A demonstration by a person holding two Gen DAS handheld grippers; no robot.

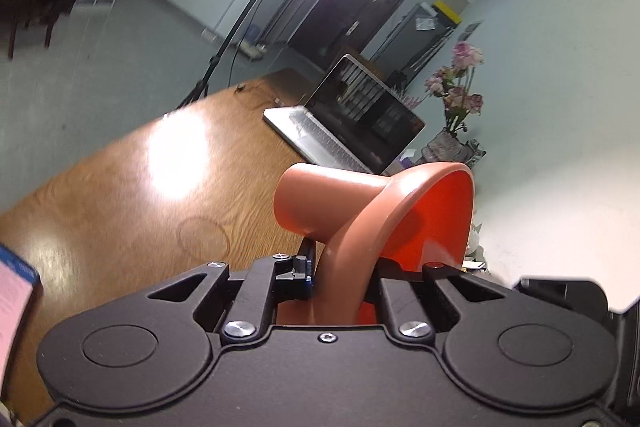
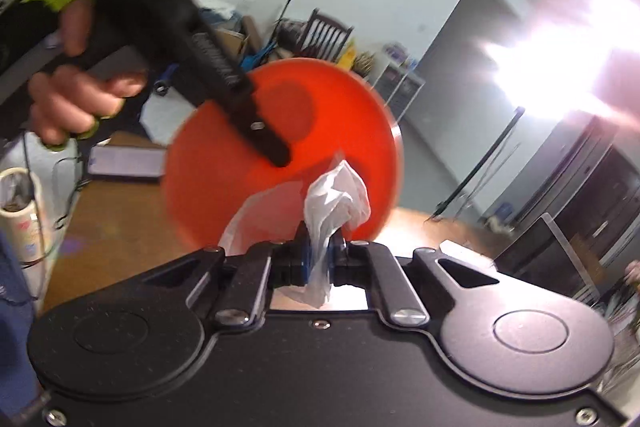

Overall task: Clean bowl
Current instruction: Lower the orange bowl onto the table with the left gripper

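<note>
Clearance around my two grippers: tight between them, open over the table to my left.

My left gripper [image 2: 276,151] reaches across the tilted bowl [image 2: 288,147], blocking the upper part of its face; my tissue [image 2: 336,199] meets only the lower part. The wooden table [image 1: 120,195] lies bare ahead on the left. The open laptop [image 1: 348,119] and flower vase [image 1: 456,143] block the far side.
</note>
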